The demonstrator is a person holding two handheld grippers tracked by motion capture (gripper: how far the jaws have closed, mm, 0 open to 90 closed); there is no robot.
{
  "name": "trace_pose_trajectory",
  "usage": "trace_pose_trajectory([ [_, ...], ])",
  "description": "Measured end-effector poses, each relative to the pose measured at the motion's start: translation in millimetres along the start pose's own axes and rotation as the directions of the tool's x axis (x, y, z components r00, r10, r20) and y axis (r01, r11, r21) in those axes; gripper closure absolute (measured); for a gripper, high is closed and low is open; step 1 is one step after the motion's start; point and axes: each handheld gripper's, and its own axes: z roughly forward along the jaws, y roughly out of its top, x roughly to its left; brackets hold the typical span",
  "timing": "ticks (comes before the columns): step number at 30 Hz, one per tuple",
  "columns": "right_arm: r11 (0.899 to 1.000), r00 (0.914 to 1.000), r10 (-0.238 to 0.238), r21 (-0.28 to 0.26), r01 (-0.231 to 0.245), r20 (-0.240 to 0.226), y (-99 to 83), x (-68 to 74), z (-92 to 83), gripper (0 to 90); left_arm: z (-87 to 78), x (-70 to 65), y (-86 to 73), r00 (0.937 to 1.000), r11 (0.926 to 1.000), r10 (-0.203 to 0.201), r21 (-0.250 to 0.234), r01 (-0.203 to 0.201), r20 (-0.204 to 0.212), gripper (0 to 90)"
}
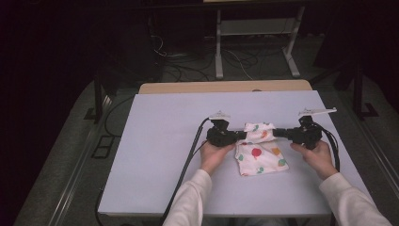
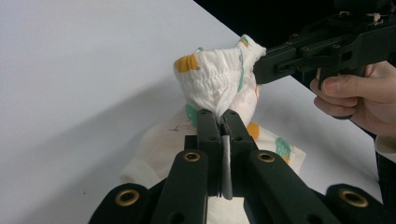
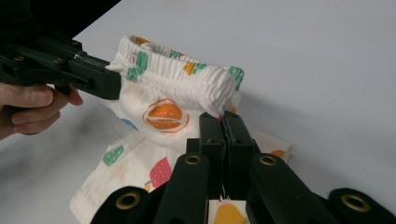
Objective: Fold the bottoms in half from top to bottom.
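1. Clamped between the closed jaws of the left gripper (image 1: 241, 135) is one end of the elastic waistband of a small pair of printed shorts (image 1: 260, 149); the pinch is seen close up in the left gripper view (image 2: 218, 114).
2. The opposite end of the waistband is pinched by the right gripper (image 1: 277, 133), jaws likewise closed on the fabric (image 3: 219, 116).
3. The waistband is held raised and stretched between the two grippers, which face each other across it, while the lower part of the garment is left lying on the table (image 1: 155, 141).
4. The shorts are made of white cloth, scattered with orange, green, red and blue fruit-like shapes, and the waistband is gathered and ruffled.
5. The waistband's long axis is run left to right across the table; the legs are pointed toward the person's side.
6. Each gripper is gripped by a hand in a white sleeve, left (image 1: 215, 155) and right (image 1: 316, 155).
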Motion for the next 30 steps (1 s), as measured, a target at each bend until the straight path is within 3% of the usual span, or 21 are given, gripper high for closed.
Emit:
trace_pose_trajectory([
  [11, 1.0, 0.9999, -0.008, 0.014, 0.009, -0.007, -10.1, 2.4, -5.7, 86.6, 1.5, -5.7, -9.1, 0.9998, 1.0, -0.003, 0.008, 0.003, 0.021, 87.7],
  [19, 0.999, 0.9997, -0.013, 0.031, 0.013, -0.019, -19.6, 5.7, -9.2, 86.5, 4.0, -8.0, -17.1, 0.9996, 0.9985, 0.015, 0.053, -0.016, 0.022, 87.5],
  [30, 0.998, 0.9997, -0.024, 0.061, 0.024, -0.008, -28.0, 6.9, -9.6, 86.3, 6.3, -10.4, -25.1, 0.9989, 0.9971, 0.023, 0.071, -0.025, 0.04, 87.5],
])
